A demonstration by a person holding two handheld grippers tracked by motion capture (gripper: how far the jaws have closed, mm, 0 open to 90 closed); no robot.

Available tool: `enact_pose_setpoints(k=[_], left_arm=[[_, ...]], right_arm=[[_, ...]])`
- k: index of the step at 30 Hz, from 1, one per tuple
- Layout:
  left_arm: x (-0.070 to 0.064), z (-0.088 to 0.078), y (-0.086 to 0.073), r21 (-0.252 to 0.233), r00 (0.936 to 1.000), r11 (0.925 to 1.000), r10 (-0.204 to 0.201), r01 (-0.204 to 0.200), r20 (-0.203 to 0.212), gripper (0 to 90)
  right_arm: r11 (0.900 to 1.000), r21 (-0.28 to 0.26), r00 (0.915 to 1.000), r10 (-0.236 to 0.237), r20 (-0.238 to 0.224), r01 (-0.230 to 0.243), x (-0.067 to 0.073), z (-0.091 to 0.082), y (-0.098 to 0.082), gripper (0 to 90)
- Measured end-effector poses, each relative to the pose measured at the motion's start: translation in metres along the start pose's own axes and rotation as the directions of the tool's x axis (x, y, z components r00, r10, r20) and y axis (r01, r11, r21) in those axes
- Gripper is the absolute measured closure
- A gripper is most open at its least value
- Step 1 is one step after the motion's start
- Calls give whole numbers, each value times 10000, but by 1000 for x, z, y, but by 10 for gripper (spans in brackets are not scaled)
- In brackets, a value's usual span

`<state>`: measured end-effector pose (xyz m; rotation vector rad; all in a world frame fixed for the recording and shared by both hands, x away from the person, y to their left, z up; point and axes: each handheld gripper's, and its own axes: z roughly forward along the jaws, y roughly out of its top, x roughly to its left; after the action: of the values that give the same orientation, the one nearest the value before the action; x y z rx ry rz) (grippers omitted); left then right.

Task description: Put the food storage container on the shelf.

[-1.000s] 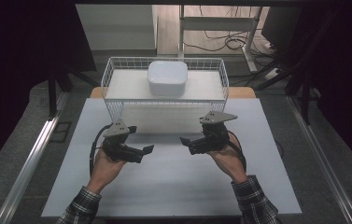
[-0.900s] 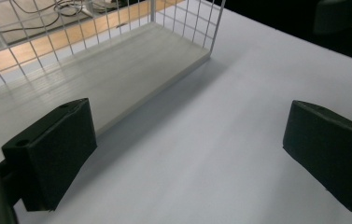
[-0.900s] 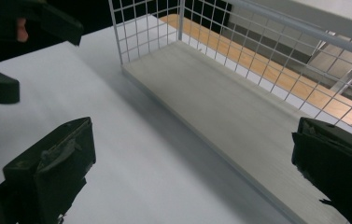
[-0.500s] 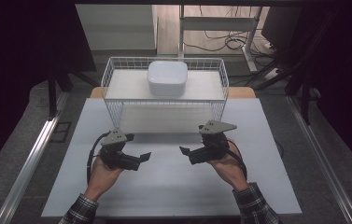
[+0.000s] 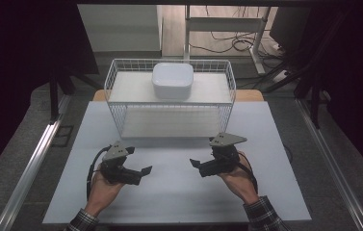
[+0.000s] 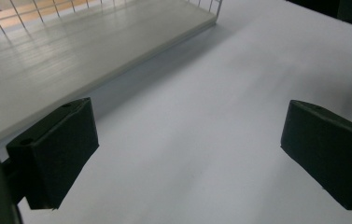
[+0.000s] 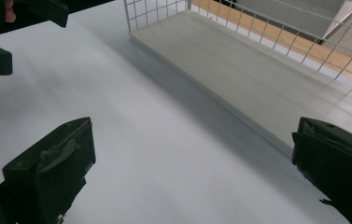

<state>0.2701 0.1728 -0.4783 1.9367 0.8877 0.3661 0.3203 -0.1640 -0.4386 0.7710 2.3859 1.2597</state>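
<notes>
On the bench (image 5: 179, 192), the left hand-held gripper (image 5: 143, 172) has drawn back toward the person, jaws apart and empty. Farther off, the white container (image 5: 172, 80) sits atop the wire basket (image 5: 169, 103). The right hand-held gripper (image 5: 194, 165) retreated likewise, also apart, suggesting the placing is done.

Black two-fingered grippers with grey triangular top plates, black trailing cables, plaid shirt cuffs (image 5: 261, 211)

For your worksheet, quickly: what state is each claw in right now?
Left claw: open, holding nothing.
Right claw: open, holding nothing.
</notes>
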Motion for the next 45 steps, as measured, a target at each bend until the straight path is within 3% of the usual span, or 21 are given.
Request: enact_pose_setpoints(k=[10,16,26,39,45], left_arm=[[-10,-11,-17,-152,9998,9997,-209,209,27,36],[-10,-17,-31,-14,9992,9994,-357,357,-179,36],[-15,-26,-50,272,9981,9994,-203,219,-584,31],[-16,-29,-68,774,9977,9969,-66,118,-667,22],[-16,-29,-75,930,9977,9952,-249,307,-635,21]], right_arm=[[9998,-174,10000,66,35,-65,8,-14,-12,0],[9996,-224,9998,175,130,-172,10,-25,-25,0],[9988,-238,9979,450,469,-439,7,-39,-49,0],[9982,29,9943,601,876,-606,10,-42,-77,0],[9979,334,9937,525,986,-560,14,-42,-88,0]])
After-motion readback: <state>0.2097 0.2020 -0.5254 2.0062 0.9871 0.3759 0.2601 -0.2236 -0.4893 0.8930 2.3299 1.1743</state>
